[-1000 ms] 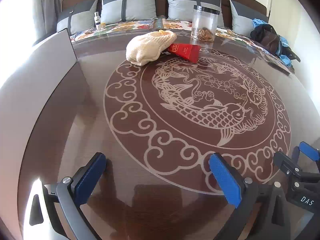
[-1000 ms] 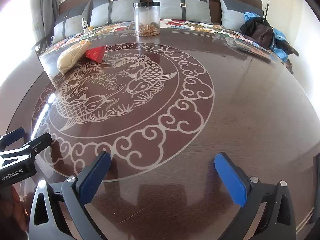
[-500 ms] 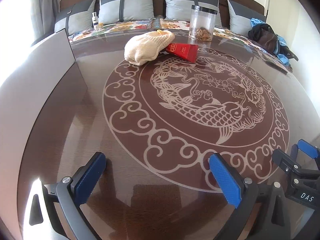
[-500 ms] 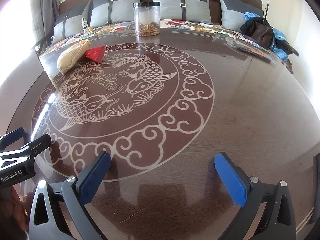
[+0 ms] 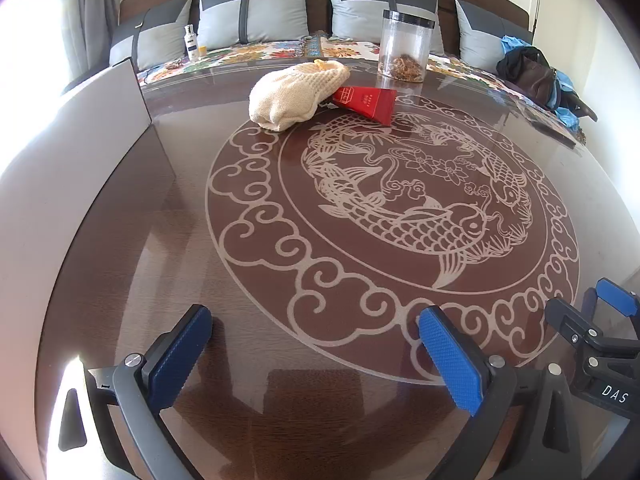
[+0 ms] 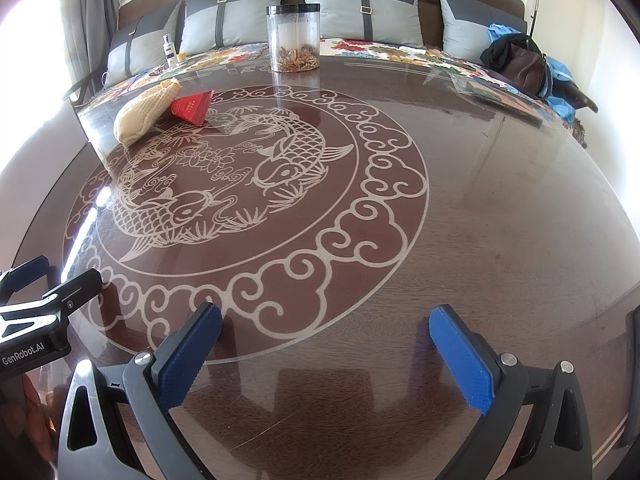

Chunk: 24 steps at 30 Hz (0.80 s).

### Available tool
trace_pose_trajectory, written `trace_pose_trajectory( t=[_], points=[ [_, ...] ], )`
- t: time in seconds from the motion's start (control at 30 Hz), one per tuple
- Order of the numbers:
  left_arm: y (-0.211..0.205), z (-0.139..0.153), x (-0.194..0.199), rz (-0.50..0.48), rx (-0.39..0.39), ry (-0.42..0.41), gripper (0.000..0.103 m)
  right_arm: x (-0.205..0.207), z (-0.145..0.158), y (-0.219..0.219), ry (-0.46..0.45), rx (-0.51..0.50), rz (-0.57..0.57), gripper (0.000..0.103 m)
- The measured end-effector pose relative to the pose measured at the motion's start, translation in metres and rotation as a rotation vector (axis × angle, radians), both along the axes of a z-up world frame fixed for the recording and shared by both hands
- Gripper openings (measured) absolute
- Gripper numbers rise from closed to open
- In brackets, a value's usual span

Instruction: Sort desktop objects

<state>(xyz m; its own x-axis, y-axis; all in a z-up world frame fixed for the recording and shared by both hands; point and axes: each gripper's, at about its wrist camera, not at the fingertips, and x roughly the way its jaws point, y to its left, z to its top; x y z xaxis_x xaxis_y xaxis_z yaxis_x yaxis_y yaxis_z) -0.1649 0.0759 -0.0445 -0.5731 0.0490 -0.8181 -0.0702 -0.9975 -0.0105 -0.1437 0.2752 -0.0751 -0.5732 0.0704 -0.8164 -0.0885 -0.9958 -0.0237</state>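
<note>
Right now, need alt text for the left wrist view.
The open left gripper hovers low over a dark table with a koi inlay. At the far side, a cream knit pouch touches a red box; a clear jar stands behind them. The right gripper shows at the right edge.

Left wrist view: low over the near edge of the table (image 5: 120, 240), facing the far sofa (image 5: 256, 20), cream pouch (image 5: 296, 94) ahead. Right wrist view: just beside, to the right, same heading. Shared: carp inlay (image 6: 224, 184), clear jar (image 6: 294, 38), red packet (image 6: 192, 107), pouch.
</note>
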Motion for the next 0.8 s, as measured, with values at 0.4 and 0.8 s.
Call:
trace_pose_trajectory(
  t=[0.4,0.8],
  points=[
    [0.0001,-0.0002,-0.0003,0.0,0.0,0.0,0.103,-0.0004,-0.0008,-0.0002,0.0,0.0,0.001,0.103],
    [0.0001,-0.0005,-0.0005,0.0,0.0,0.0,0.103,-0.0003,-0.001,0.0,0.0,-0.001,0.001,0.103]
  ],
)
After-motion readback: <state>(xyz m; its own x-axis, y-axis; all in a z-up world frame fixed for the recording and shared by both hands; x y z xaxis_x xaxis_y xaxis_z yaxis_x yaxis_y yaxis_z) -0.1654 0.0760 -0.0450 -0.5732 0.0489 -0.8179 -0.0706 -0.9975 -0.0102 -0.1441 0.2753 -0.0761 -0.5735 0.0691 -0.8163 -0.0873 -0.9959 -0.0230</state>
